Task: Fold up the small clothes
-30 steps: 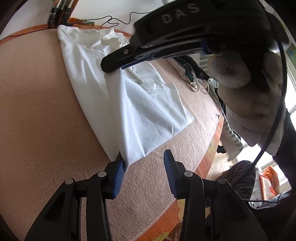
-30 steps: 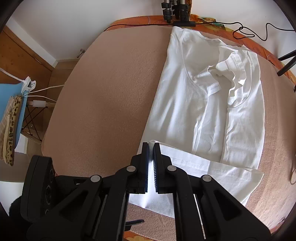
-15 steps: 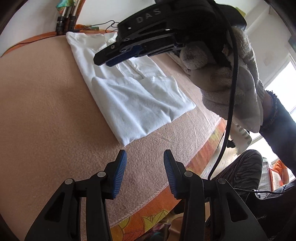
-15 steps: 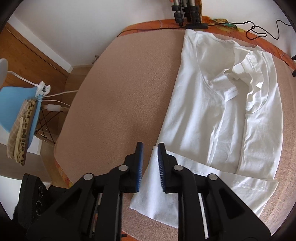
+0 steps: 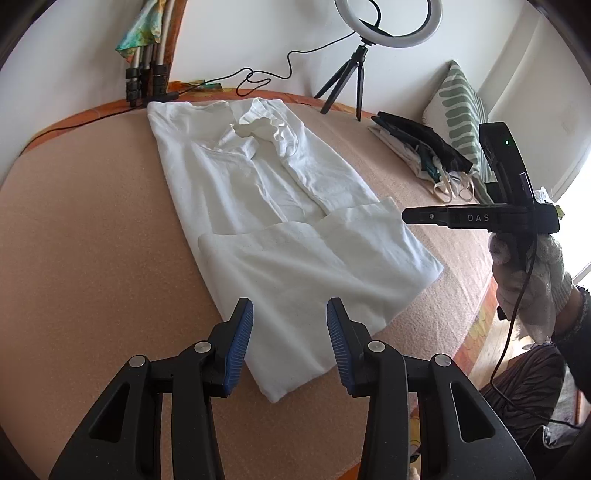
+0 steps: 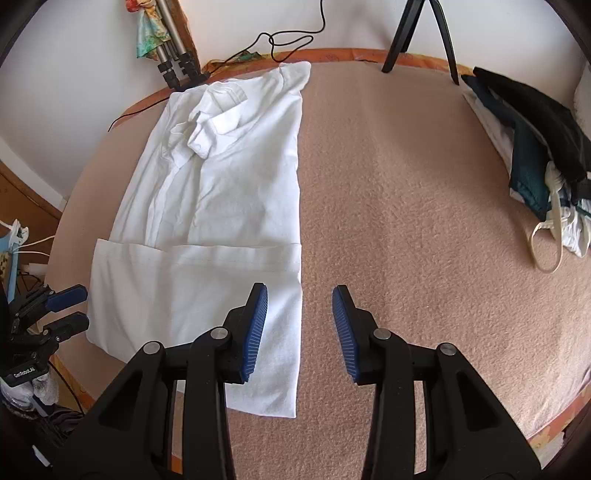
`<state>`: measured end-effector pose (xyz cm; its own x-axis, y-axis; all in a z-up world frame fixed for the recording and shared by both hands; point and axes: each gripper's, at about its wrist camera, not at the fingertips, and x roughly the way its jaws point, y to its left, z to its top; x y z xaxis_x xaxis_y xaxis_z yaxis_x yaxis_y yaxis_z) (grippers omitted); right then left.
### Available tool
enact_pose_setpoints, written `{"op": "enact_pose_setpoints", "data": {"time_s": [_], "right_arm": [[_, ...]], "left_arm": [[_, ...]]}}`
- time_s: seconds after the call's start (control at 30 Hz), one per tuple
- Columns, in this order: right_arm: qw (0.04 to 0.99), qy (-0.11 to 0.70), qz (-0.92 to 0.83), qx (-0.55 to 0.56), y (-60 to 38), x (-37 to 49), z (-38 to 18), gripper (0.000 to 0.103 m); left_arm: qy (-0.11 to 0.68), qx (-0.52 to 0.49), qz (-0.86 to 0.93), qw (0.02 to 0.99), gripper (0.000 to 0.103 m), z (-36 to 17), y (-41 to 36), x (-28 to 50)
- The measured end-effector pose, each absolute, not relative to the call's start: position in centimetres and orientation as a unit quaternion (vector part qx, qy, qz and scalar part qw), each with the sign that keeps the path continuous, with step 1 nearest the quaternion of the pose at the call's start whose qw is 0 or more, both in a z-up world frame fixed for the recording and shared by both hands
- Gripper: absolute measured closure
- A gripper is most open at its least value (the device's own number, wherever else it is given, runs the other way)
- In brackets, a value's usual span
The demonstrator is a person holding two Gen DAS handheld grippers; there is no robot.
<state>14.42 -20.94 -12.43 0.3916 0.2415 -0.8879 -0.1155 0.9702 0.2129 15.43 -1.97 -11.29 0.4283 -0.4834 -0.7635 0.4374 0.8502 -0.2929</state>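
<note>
On blanket [image 6: 388, 206] | white shirt [image 5: 295, 266], hem folded up | left claw [image 5: 290, 343] spread | right claw [image 6: 300, 328] opening, empty

White wall [image 5: 258, 33]; ring light [image 5: 384, 22]; daylight.

The shirt [image 5: 280, 229] lies on the blanket [image 5: 85, 258]; clothes pile [image 5: 421, 147] well right, perhaps against the pillow [image 5: 458, 110].

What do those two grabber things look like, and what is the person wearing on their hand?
Each black plastic gripper, the left gripper and the right gripper, has two fingers with ribbed blue pads. The right one is marked "DAS" and trails a thin black cable. The hand holding it wears a fuzzy white glove and a dark sleeve.
</note>
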Motion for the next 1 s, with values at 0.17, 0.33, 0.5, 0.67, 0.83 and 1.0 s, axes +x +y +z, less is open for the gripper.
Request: {"op": "enact_pose_setpoints", "data": {"time_s": [0.17,0.33,0.5,0.67,0.83,1.0], "right_arm": [[0.835,0.526,0.129,0.096,-21.4,15.6,-13.2,0.079],[0.851,0.507,0.134,0.017,-18.9,15.5,-12.9,0.100],[0.851,0.511,0.122,-0.005,-18.8,16.0,-13.3,0.100],[0.855,0.497,0.145,0.036,-20.7,15.6,-11.1,0.098],[0.864,0.476,0.151,0.055,-22.4,16.8,-8.2,0.097],[0.875,0.454,0.155,0.065,-24.0,20.0,-6.5,0.097]], "left_arm": [[0.470,-0.012,-0.254,0.845,0.065,-12.3,-2.5,15.4],[0.475,-0.008,-0.239,0.847,0.065,-13.4,-2.3,15.3],[0.475,0.014,-0.227,0.850,0.064,-13.3,-2.6,14.8],[0.477,-0.050,-0.222,0.849,0.064,-11.1,-0.1,16.3],[0.442,-0.062,-0.202,0.872,0.062,-7.5,2.5,19.2],[0.429,-0.081,-0.182,0.881,0.055,-5.2,5.2,24.0]]}}
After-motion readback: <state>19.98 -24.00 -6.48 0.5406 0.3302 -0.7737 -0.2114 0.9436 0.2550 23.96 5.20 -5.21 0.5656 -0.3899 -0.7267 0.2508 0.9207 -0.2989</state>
